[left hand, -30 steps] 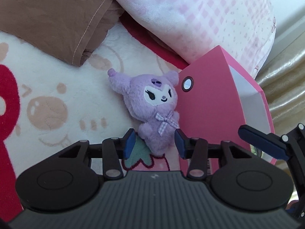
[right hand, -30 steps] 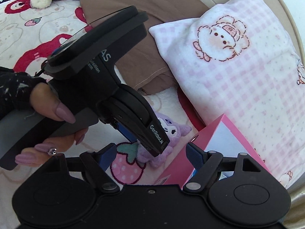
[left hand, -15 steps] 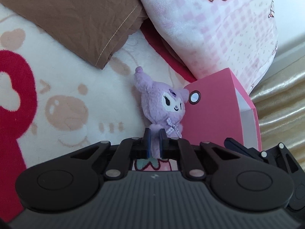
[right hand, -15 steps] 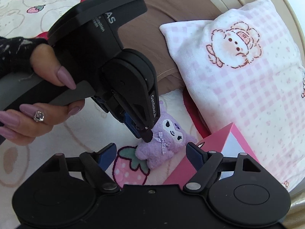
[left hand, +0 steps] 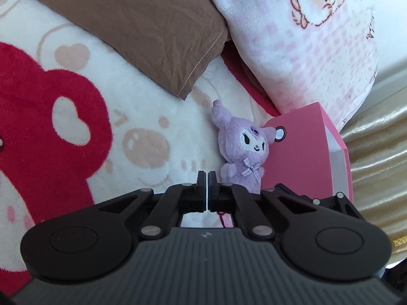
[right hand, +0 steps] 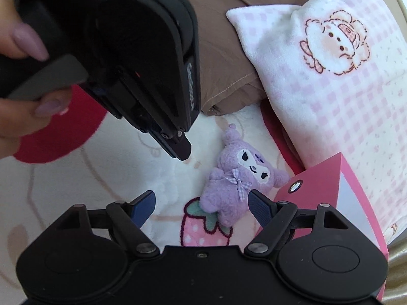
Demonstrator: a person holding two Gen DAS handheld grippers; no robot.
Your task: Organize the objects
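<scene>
Plush toy (right hand: pixel 235 185) is lain on the bed blanket (right hand: pixel 76 190), against the pink box (right hand: pixel 328 190). Left hand-held gripper (left hand: pixel 206 178) is pressed together, empty; right hand-held gripper (right hand: pixel 201 200) is spread apart. Toy may be nudged aside if approached off-centre.

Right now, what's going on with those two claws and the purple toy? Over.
Left gripper shut, empty. Right gripper open, low by the plush toy. Toy lies on the blanket, against the pink box. Nothing between.

Daylit bed (left hand: pixel 157 117) w/ 2 pillows: brown (left hand: pixel 142 23) & pink-checked (right hand: pixel 330 76)
</scene>
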